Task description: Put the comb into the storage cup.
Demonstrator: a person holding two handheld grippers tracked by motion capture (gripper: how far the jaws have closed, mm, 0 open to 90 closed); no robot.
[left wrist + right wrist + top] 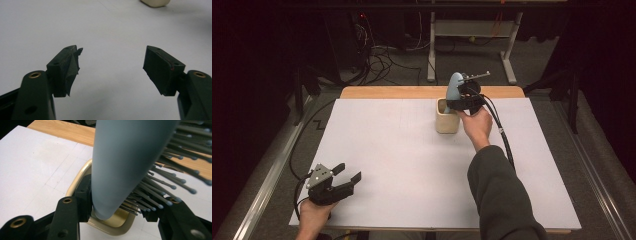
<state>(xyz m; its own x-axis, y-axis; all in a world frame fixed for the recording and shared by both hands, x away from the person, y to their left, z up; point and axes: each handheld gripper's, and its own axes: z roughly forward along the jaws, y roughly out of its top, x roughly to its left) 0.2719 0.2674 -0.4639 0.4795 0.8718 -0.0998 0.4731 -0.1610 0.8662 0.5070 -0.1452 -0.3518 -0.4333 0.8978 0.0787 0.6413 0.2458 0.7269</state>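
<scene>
A blue-grey hairbrush (455, 84) stands upright, handle end down, in the mouth of a cream, square-rimmed cup (446, 124) at the far middle of the white-covered table. My right gripper (460, 102) is shut on the hairbrush just above the cup. In the right gripper view one jaw presses the smooth back of the hairbrush (122, 160) and the other sits in its bristles, with the cup rim (77, 179) below. My left gripper (351, 171) rests at the near left corner, open with nothing between its jaws. The left gripper view has the left gripper (112, 53) over bare sheet, the cup (155, 2) far off.
A white sheet (412, 165) covers the table, with a strip of wood (402, 92) bare along the far edge. The right gripper's cable (504, 137) runs down beside the person's sleeve. Beyond the table are cables and a desk frame on the floor.
</scene>
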